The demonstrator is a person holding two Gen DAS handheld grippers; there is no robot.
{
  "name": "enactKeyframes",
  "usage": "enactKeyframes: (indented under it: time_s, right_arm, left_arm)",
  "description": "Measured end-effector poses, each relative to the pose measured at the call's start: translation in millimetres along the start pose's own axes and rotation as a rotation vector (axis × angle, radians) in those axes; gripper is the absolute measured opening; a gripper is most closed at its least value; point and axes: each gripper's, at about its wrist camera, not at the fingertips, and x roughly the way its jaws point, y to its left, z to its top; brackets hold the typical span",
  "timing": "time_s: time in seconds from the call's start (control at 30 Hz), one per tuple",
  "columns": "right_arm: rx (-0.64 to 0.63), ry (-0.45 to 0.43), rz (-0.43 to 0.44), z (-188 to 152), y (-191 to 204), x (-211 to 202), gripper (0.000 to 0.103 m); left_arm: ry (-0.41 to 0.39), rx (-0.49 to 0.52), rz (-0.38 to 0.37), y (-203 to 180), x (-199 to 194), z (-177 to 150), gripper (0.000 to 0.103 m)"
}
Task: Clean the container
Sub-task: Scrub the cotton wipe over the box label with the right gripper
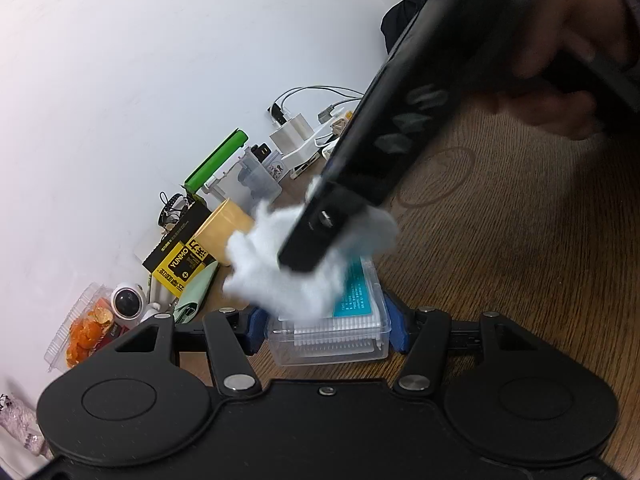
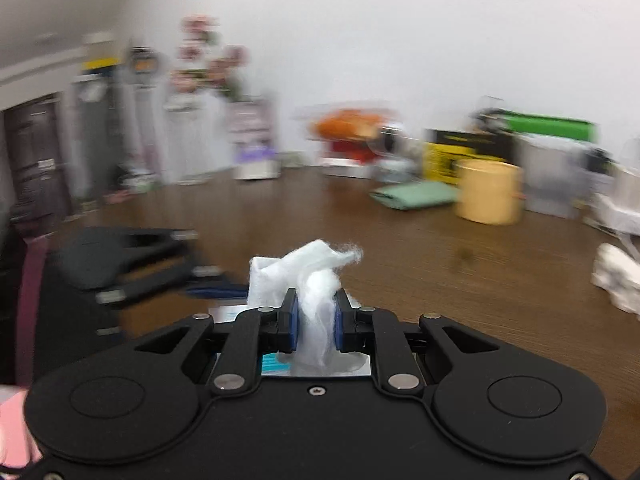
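Note:
A small clear plastic container (image 1: 332, 340) with a teal label on its lid rests on the wooden table, clamped between the blue pads of my left gripper (image 1: 326, 334). Over its lid lies a white cotton wad (image 1: 288, 276), pressed from above by the black right gripper, whose body crosses the left wrist view from the upper right. In the right wrist view my right gripper (image 2: 316, 320) is shut on the cotton wad (image 2: 316, 300), and a strip of the container's lid (image 2: 276, 364) shows beneath it. The left gripper appears blurred at the left there.
Along the wall stand a yellow cup (image 1: 224, 228), a black-and-yellow box (image 1: 180, 256), a green tool (image 1: 216, 160), chargers with cables (image 1: 296, 132), a small white camera (image 1: 128, 302) and a clear tray of orange peel (image 1: 84, 332). A hand (image 1: 568, 40) holds the right gripper. White crumpled material (image 2: 616, 276) lies at the right.

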Motion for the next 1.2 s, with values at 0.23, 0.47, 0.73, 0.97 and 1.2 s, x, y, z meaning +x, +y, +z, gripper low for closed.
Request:
enactKeyframes:
  time_s: [0.23, 0.47, 0.73, 0.97, 1.2]
  right_arm:
    - [0.045, 0.089, -0.163, -8.2, -18.8, -2.4, 0.017]
    - [0.035, 0.03, -0.031, 0.1, -10.7, 3.6, 0.017]
    - [0.021, 0.104, -0.11, -6.1, -10.6, -1.7, 0.017]
    - [0.028, 0.06, -0.05, 8.2, -7.8, 7.9, 0.017]
    - [-0.044, 0.134, 0.003, -4.9, 8.0, -9.4, 0.017]
  left_arm:
    - [0.0, 0.001, 0.0, 0.1, 0.2, -0.4, 0.057]
    - [0.0, 0.0, 0.0, -0.6, -0.5, -0.5, 0.057]
    - [0.0, 0.0, -0.002, 1.0, 0.5, -0.5, 0.057]
    - [0.0, 0.001, -0.002, 1.1, 0.9, -0.5, 0.057]
    - [0.0, 0.001, -0.002, 0.3, 0.4, -0.7, 0.057]
